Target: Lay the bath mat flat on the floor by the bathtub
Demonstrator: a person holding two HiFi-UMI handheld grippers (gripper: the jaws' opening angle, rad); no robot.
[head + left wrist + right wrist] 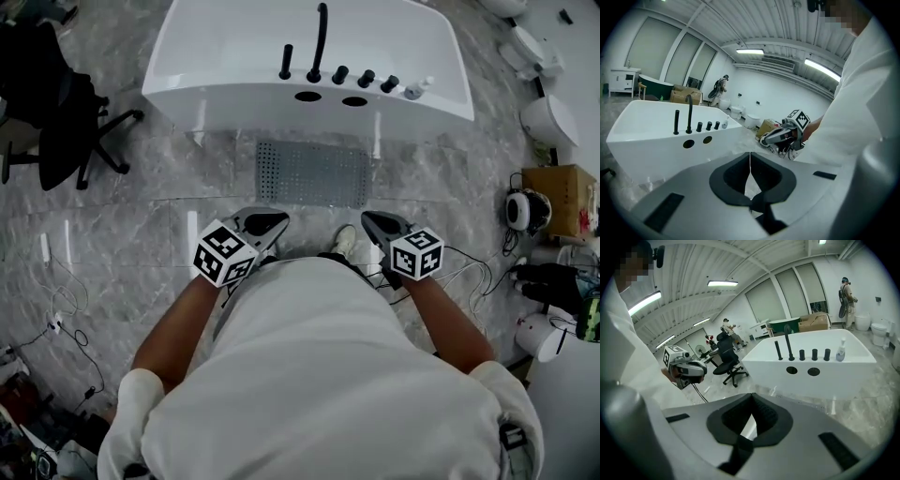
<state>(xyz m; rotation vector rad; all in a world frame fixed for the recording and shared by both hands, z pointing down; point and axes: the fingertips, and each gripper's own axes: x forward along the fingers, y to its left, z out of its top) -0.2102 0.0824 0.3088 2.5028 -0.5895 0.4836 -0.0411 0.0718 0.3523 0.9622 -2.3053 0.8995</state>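
1. The grey, rectangular, dimpled bath mat (314,173) lies flat just ahead of both grippers, beside the glossy white bathtub (234,66).
2. It looks thin, limp and light, probably rubbery; a near corner would pinch best.
3. The left gripper (275,222) and right gripper (371,220) have their jaws pressed together, with nothing between them.

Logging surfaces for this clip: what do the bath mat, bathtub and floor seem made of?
The bath mat is grey, matte, with a regular grid of dots: likely rubber or soft plastic. The bathtub is white and glossy, probably acrylic or ceramic. The floor shows grey veined slabs with joint lines: marble or marble-look tile.
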